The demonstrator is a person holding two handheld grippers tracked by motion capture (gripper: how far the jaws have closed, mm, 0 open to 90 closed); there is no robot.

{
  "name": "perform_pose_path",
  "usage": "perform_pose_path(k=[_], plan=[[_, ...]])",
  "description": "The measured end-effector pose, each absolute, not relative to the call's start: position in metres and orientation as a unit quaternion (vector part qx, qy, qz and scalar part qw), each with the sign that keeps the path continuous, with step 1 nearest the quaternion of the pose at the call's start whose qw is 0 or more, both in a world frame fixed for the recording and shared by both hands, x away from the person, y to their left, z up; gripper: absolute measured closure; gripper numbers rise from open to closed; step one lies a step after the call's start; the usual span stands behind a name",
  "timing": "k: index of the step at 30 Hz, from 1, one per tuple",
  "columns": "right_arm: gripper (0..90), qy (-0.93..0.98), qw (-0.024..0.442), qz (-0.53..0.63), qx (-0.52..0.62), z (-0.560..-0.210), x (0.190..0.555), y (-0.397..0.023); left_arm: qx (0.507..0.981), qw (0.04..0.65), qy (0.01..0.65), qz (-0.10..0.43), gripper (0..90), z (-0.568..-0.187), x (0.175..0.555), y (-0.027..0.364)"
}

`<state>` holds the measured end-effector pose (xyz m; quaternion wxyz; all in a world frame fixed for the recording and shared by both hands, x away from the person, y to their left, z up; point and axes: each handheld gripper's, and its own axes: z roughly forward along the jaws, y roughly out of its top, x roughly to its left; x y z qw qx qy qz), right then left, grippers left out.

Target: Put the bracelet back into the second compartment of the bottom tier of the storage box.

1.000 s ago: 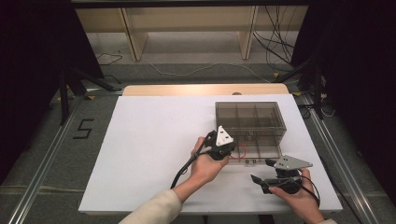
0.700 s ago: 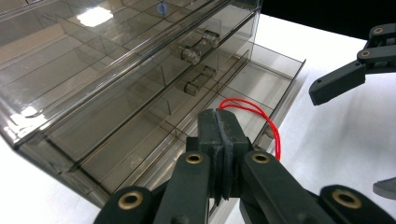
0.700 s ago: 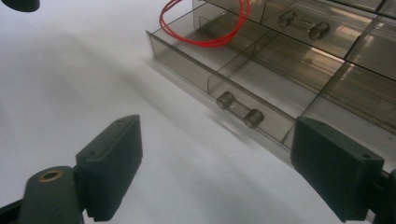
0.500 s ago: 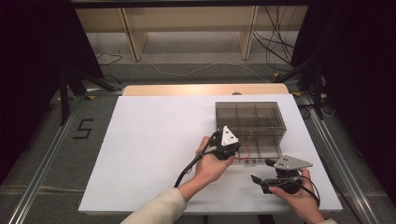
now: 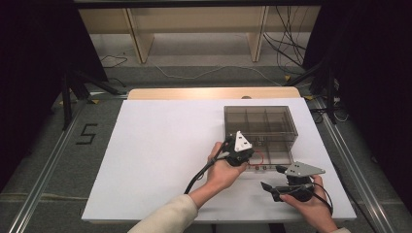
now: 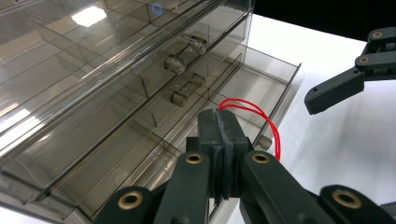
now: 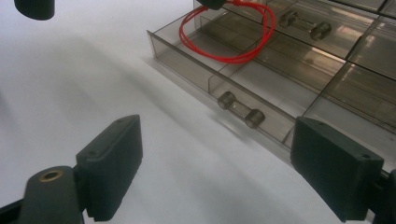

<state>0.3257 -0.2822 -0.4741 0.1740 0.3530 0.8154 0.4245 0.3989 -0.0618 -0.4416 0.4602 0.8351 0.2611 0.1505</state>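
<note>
While I watch from the high view, the white board (image 5: 160, 160) lies bare to the left of the smoky plastic drawer box (image 5: 262, 124), which sits on the board's right half, well in from the far edge and near the right edge. Its bottom drawer (image 7: 219, 77) is pulled out toward me. My left gripper (image 5: 241, 151) sits at the drawer's front left; my right gripper (image 5: 279, 178) rests on the board just before the drawer, near the front edge.

A thin red loop of cord (image 7: 229, 35) hangs into the open drawer's left compartment, curved in a rough ring.

From the left gripper view, my left gripper (image 6: 222, 128) has its jaws pressed together, pinching the red cord (image 6: 261, 116) at its top; the other gripper's spread jaw appears at upper right. From the right gripper view, my right gripper (image 7: 217, 172) stands spread wide with nothing between its pads, and the drawer's clear handle (image 7: 240, 109) faces it, a detail too small above.
</note>
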Motion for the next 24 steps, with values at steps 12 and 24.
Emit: perform_pose_path(k=[12,24], plan=[[17.8,0.816,0.174,0.425,0.352,-0.474,0.326,-0.282,0.835,0.46,0.258,0.155,89.7,-0.445,0.403,-0.071],[17.8,0.818,0.174,0.423,0.349,-0.474,0.326,-0.283,0.841,0.454,0.245,0.166,89.7,-0.451,0.409,-0.082]])
